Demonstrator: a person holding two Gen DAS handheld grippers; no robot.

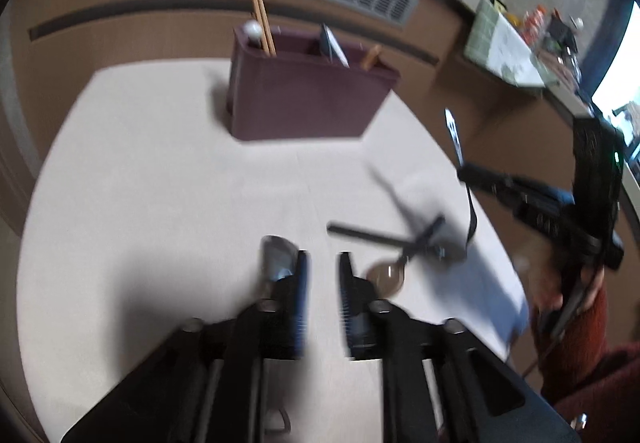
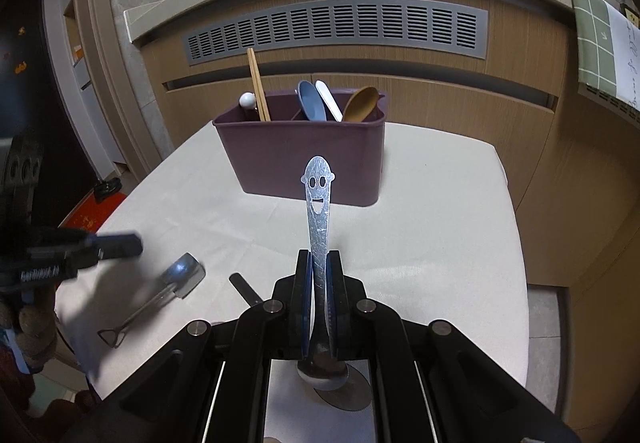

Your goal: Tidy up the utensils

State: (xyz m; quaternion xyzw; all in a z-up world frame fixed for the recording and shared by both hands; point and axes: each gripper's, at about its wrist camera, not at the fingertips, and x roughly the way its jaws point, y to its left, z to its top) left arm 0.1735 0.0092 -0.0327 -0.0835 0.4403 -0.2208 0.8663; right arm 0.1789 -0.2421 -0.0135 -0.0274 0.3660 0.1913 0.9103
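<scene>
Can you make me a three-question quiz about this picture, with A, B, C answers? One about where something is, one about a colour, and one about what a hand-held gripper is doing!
1. Where is the shovel-shaped spoon?
A. Lying on the table
B. Standing in the caddy
C. On the floor

2. What colour is the caddy?
A. Yellow
B. Dark purple
C. Green

3. What is the right hand-held gripper doing?
A. Hanging open and empty
B. Pinching chopsticks
C. Shut on the smiley-face spoon

Answers: 1 A, it lies flat on the table. 2 B, its walls are dark purple. 3 C, the handle stands up between the closed fingers.
</scene>
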